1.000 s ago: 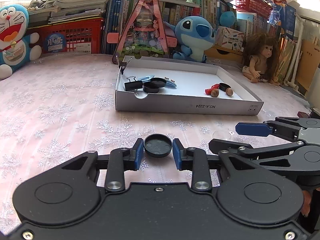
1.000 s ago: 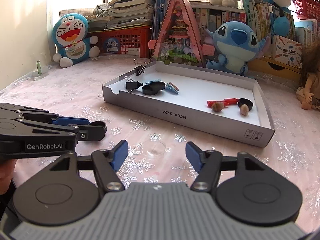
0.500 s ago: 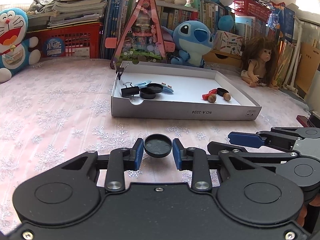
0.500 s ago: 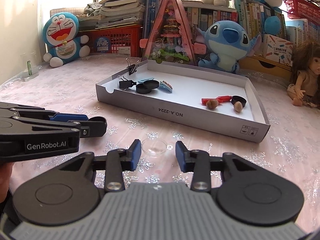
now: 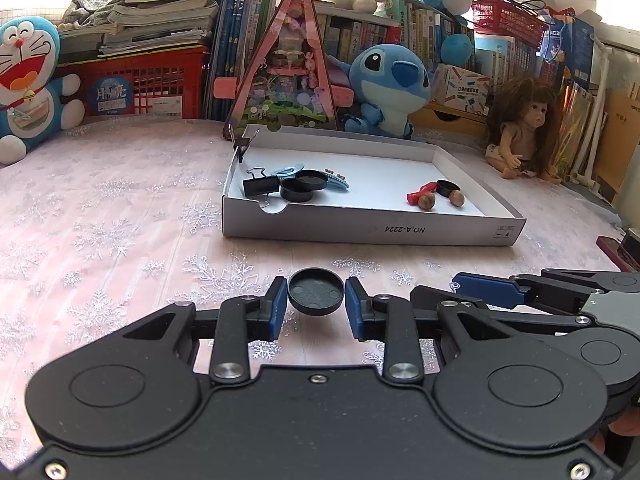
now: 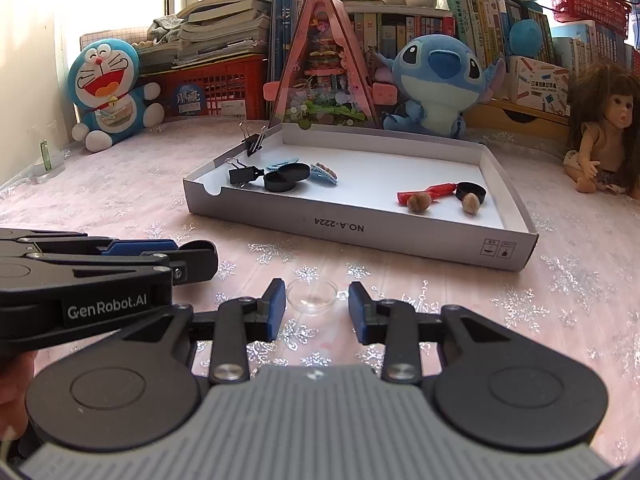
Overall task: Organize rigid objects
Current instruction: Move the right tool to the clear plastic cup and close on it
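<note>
Cluttered room: books, plush toys and a doll are lining the back, and a pink snowflake cloth is covering the tabletop (image 6: 120, 200), w/ a white cardboard tray (image 6: 360, 236) sitting mid-way across it.

Starting on the left, your left hand-held gripper (image 5: 316, 304) is clamping a black round cap (image 5: 316, 297) by its edges, held just off the cloth in front of the tray. The grip is sitting only on the rim, so a tilt or jolt en route could pop the cap out sideways.

Moving right, your right hand-held gripper (image 6: 316, 306) is closing its jaws around a clear shallow dish (image 6: 312, 296) lying on the cloth; the pads aren't quite touching it yet, as far as I can tell. It's transparent, low and slick, so if you're squeezing off-centre it's prob. going to squirt forward or flip.

The two tools are working v. near each other, so lifting both at once is risking a knock.

Further right in the tray, black caps (image 6: 286, 177) are sitting left and the red piece plus nuts (image 6: 420, 202) right; a careless drop could scatter those groups.
</note>
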`<control>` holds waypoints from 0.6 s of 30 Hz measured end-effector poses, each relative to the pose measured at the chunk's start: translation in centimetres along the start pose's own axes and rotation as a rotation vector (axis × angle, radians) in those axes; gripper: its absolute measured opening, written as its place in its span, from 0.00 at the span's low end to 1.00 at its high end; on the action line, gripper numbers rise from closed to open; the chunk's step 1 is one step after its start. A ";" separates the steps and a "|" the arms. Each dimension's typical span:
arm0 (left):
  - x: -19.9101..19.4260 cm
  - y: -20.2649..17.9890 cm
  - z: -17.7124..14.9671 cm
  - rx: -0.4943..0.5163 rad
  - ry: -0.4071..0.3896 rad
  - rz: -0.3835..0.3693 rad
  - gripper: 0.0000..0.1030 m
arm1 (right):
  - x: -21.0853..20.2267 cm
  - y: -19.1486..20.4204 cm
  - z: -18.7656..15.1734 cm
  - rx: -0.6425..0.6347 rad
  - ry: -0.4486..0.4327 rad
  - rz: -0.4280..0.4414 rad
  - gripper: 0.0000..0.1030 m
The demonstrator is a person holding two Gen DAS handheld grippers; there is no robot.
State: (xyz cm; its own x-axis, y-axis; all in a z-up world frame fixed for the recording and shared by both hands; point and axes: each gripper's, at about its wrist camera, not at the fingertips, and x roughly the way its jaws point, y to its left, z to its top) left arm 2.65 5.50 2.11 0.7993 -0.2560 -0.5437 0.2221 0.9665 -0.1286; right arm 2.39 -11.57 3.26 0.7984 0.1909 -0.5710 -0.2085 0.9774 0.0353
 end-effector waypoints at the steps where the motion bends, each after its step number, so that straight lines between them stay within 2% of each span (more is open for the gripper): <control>1: 0.0 0.0 0.0 -0.002 -0.001 0.001 0.28 | 0.0 0.0 0.0 0.001 -0.001 0.000 0.38; 18: 0.0 -0.3 1.1 -0.001 -0.020 0.018 0.28 | -0.9 -1.0 0.8 0.018 -0.034 -0.033 0.38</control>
State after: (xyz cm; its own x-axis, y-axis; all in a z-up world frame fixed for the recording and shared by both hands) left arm 3.23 5.24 3.06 0.8143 -0.2392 -0.5288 0.2073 0.9709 -0.1201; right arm 2.32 -12.62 4.39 0.8232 0.1616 -0.5443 -0.1719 0.9846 0.0324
